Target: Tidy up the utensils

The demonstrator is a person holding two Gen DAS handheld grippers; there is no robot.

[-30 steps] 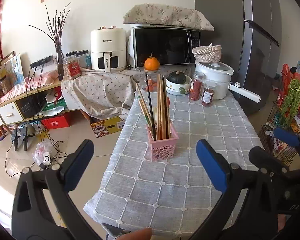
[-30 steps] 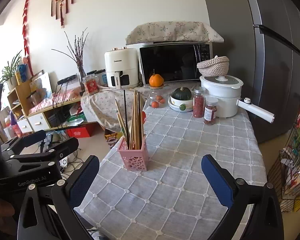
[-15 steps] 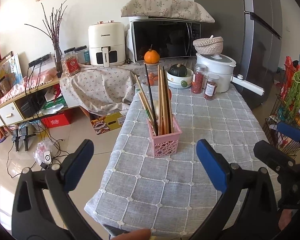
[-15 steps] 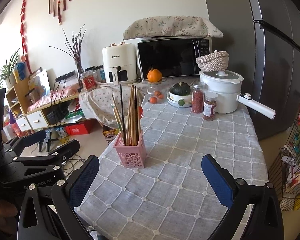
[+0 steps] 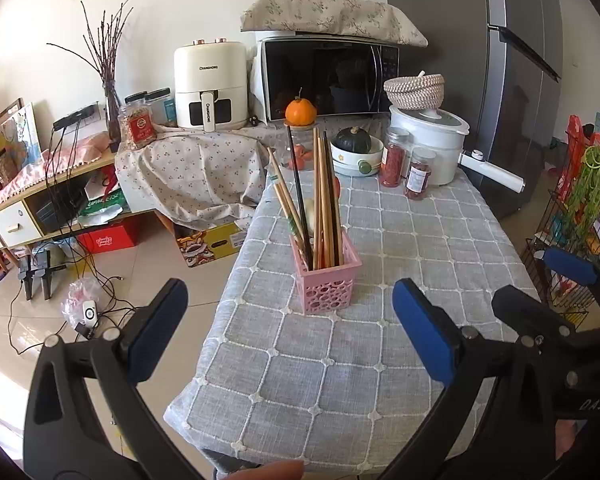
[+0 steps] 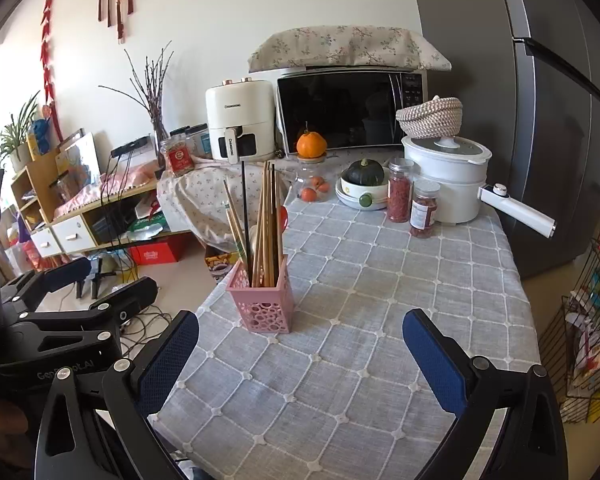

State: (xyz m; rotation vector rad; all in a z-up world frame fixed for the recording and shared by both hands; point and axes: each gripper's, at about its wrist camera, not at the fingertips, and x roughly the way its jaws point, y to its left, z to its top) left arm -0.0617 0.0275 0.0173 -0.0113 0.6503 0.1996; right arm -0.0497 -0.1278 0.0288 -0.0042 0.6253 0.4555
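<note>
L gripper (image 5: pixel 290 326) is spread wide, nothing between its blue rubbery pads, black plastic arms hovering over the near edge of the table (image 5: pixel 440 240). R gripper (image 6: pixel 300 344) is also wide apart and empty, textured blue pads flanking bare cloth; it sits to the right of the L one, whose black frame shows at the left edge of the right wrist view.

Just beyond both grippers, near the table's left edge, stands a square pink holder (image 5: pixel 326 276) w/ perforated round-hole plastic walls. Inside it, upright and fanned slightly: a bundle of long chopsticks (image 5: pixel 322 196), mostly pale wood/bamboo, plus one thin black stick leaning left.

Table is covered w/ a grey woven cloth w/ white stitched grid. At the far end: two clear jars w/ red contents (image 5: pixel 406 168), a round white pot w/ long handle (image 5: pixel 432 140), a woven basket on its lid, a dark green squash in a white bowl (image 5: pixel 354 142). Farther back, an orange (image 5: pixel 300 112) in front of a glossy black microwave (image 5: pixel 328 76), w/ a cream air fryer (image 5: pixel 210 84) to its left.
</note>
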